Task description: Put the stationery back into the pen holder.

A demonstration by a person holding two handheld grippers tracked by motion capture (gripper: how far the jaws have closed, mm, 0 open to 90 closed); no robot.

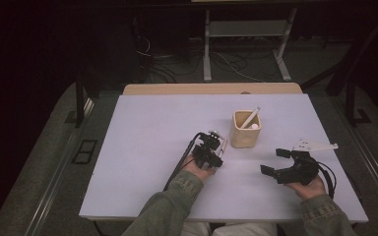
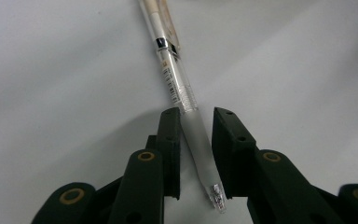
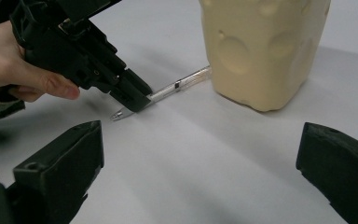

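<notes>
My left tongs (image 2: 193, 140) nearly pinch the pen (image 2: 198, 144) on the tabletop (image 2: 51, 70); I'd squeeze squarely first. My right tongs (image 3: 200, 172) gape empty.

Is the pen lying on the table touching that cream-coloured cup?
Cannot tell. In the right gripper view, the pen runs up to the cup's base, but the meeting point is blurred.
</notes>
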